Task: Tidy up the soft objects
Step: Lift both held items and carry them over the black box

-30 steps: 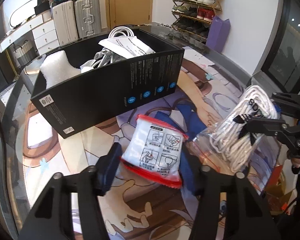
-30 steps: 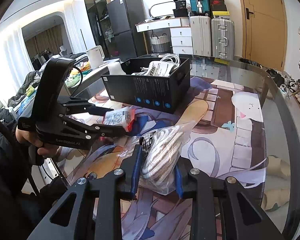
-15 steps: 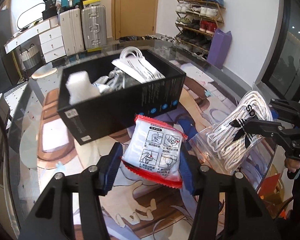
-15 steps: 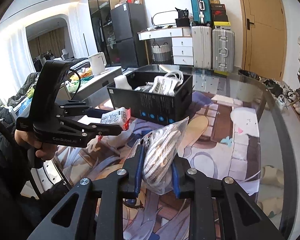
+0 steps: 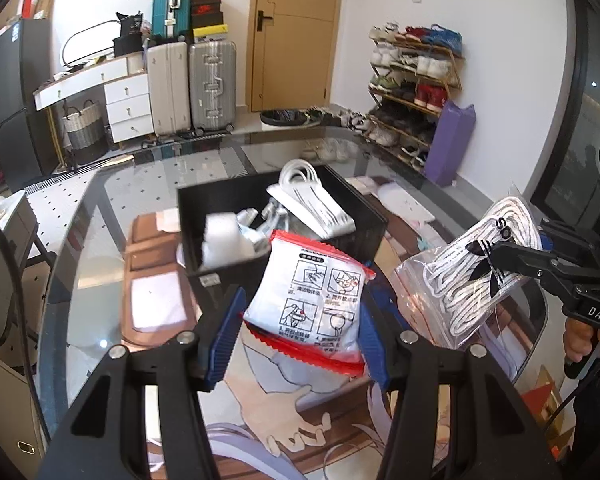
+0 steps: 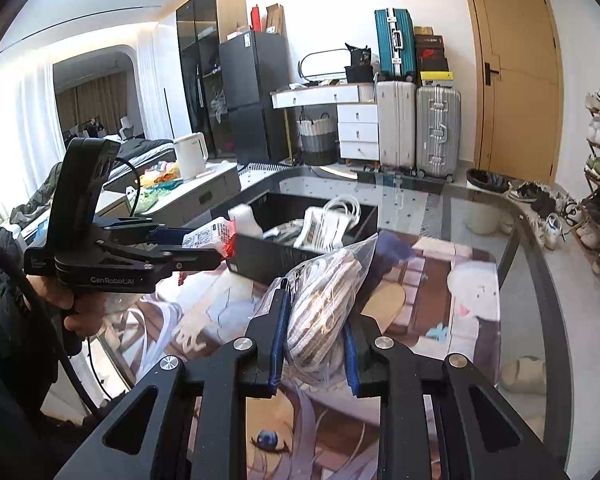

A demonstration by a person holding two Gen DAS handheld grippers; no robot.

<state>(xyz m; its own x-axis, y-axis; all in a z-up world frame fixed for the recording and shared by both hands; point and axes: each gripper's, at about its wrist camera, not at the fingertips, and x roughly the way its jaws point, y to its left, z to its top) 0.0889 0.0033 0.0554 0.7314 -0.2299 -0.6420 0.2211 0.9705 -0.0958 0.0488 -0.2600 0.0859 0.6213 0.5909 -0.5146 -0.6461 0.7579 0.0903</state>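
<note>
Box (image 5: 276, 232) beyond packet (image 5: 312, 304), already crowded

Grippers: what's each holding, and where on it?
Left gripper: red-edged white packet, pinched across its lower sides. Right gripper: clear bag of white laces, squeezed across its lower bulge.

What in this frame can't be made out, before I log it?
- Black box contents: in the left wrist view the red-edged packet held in the left gripper covers part of them, and they are blurred.
- Packet's printed text: too small to read in either view.
- Bag of white cord in the right gripper: its lower end is hidden behind the fingers in the right wrist view.
</note>
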